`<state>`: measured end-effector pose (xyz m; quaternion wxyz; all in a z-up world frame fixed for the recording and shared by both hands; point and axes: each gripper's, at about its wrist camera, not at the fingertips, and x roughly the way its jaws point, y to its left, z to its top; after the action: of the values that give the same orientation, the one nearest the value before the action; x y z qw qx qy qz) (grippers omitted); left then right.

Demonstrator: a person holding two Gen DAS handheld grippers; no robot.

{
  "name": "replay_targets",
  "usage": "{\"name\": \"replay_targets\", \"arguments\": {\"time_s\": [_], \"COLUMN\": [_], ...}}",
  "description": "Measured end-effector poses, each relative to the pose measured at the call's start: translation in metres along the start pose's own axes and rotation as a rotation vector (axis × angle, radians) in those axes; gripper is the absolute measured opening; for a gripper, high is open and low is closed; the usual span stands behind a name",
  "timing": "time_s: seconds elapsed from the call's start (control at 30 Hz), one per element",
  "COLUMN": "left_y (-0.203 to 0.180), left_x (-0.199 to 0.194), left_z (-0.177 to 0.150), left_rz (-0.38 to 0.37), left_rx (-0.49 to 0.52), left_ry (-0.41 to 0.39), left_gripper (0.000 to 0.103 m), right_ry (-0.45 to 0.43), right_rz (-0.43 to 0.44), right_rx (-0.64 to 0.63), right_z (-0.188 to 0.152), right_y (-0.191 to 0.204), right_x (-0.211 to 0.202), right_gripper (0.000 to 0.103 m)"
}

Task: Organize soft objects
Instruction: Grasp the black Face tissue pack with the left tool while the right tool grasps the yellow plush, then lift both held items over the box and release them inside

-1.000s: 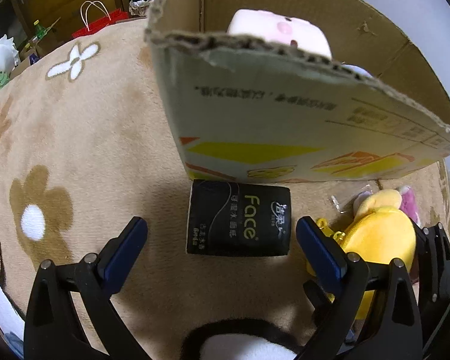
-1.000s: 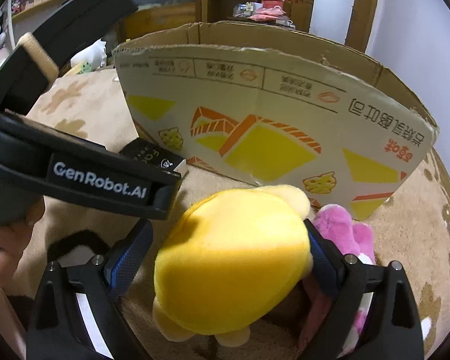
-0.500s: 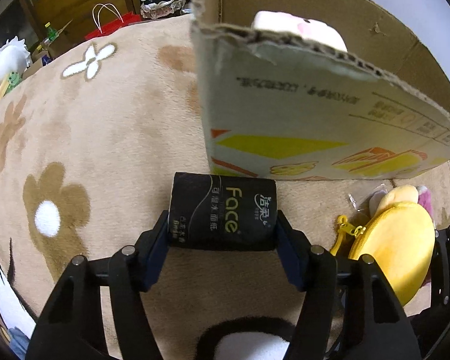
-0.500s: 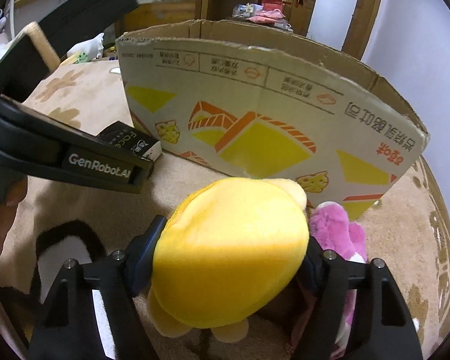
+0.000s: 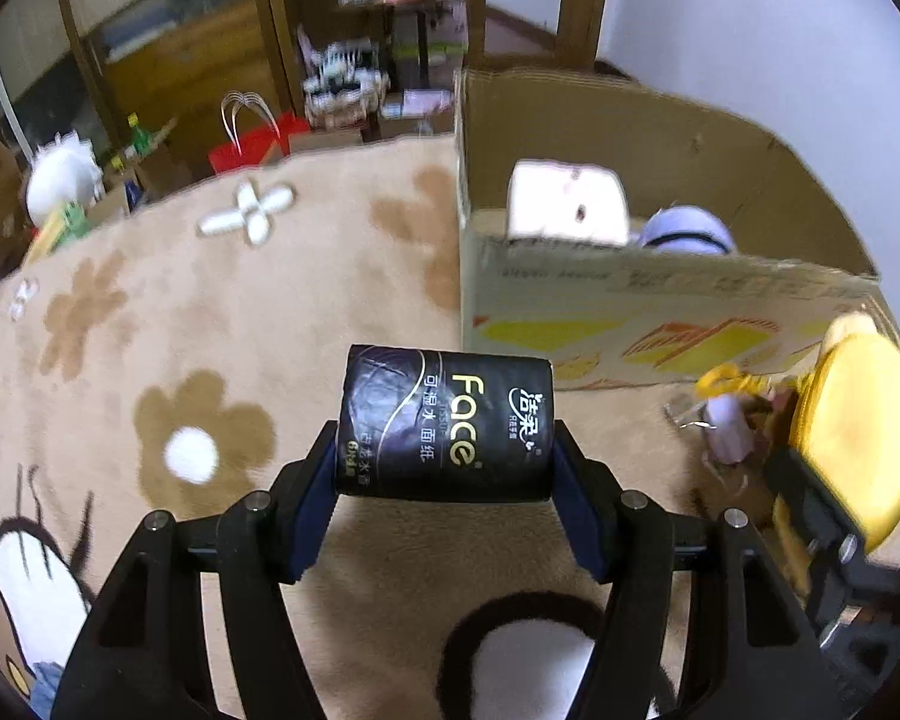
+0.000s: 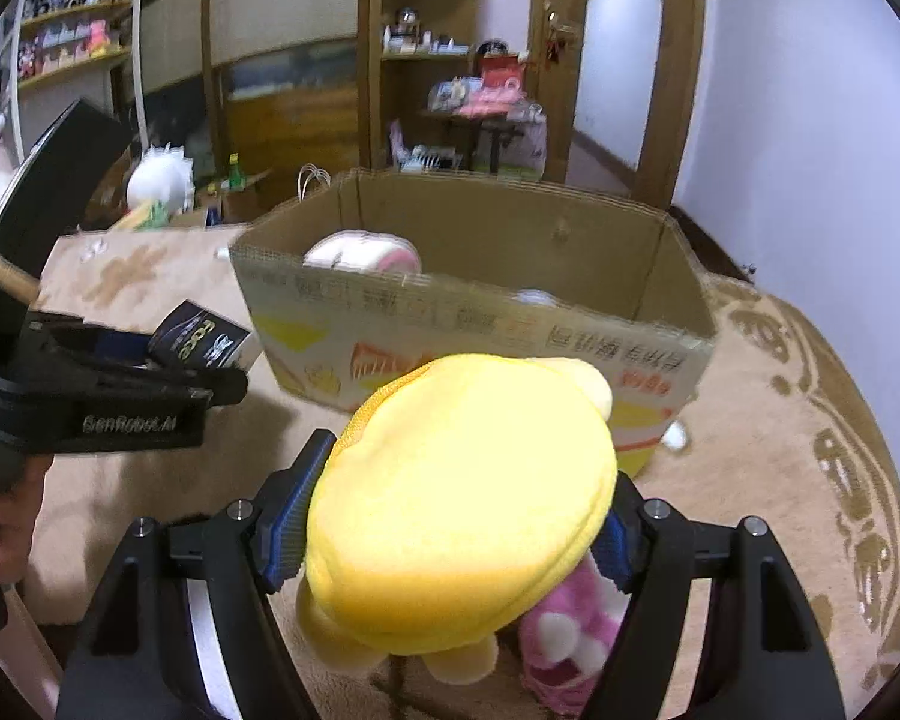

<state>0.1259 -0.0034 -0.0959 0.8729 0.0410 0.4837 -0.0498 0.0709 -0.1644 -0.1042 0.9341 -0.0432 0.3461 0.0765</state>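
Tissue pack (image 5: 444,423), pinched in the left gripper (image 5: 444,474), and yellow plush (image 6: 459,495), squeezed by the right gripper (image 6: 456,531), should clear the near wall of the cardboard box (image 6: 678,252) at 12 o'clock before release.

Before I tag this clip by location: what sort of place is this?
Most likely a room in a home, perhaps a living room or bedroom. A flower-patterned plush rug covers the floor, wooden shelves hold trinkets, and a cardboard box holds soft toys.

Glossy plastic-wrapped tissue pack (image 5: 444,423), fuzzy yellow plush (image 6: 459,501), rough cardboard box (image 6: 480,336)
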Motion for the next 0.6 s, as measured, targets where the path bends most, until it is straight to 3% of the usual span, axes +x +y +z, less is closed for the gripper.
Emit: {"name": "replay_targets", "arguments": {"time_s": [0.4, 0.6], "left_y": [-0.005, -0.009], "left_x": [-0.069, -0.078], "left_z": [0.0, 0.008], "left_rz": [-0.001, 0.011], "left_rx": [0.049, 0.073], "left_ry": [-0.348, -0.44], "left_gripper": [0.064, 0.064], "right_ry": [-0.192, -0.234], "right_rz": [-0.03, -0.041], "right_rx": [0.113, 0.109], "right_z": [0.035, 0.054], "right_y": [-0.03, -0.037], "right_x": [-0.056, -0.061], "right_gripper": [0.079, 0.079]}}
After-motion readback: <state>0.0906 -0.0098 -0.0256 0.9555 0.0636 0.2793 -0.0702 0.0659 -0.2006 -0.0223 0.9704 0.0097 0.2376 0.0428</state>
